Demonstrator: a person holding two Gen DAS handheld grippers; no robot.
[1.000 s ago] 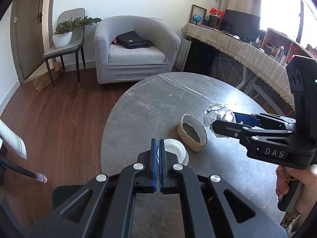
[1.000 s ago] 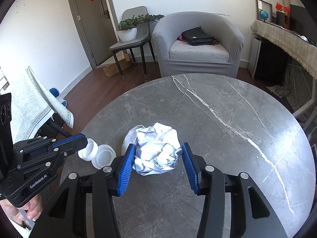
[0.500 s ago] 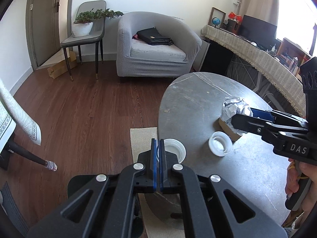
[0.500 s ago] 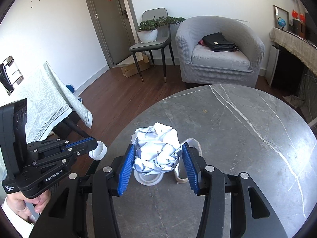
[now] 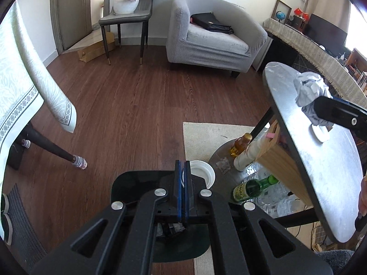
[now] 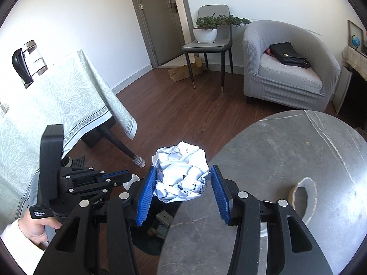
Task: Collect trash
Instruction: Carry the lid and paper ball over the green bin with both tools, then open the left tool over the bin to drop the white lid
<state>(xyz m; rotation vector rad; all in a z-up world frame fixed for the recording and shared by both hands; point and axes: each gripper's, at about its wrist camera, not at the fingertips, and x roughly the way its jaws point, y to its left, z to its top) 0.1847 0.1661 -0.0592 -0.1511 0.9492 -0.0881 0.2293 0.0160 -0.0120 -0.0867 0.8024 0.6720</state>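
Left gripper (image 5: 182,178) angled down over black bin (image 5: 128,183), pads pinching white cup (image 5: 201,174) — it hung above the table (image 5: 321,160) a second ago. Right gripper (image 6: 181,190) clamps crumpled paper (image 6: 181,171) at the table edge, shifted off the middle.

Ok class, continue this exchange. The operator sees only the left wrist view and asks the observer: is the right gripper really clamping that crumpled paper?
Observer: Yes. In the right wrist view, both blue pads of the right gripper press the crumpled paper.
Operator: Is it clear of the table?
Observer: It's at the rim of the table, with the black bin just below.
Operator: Anything left up there?
Observer: A torn brown paper ring lies on the table.
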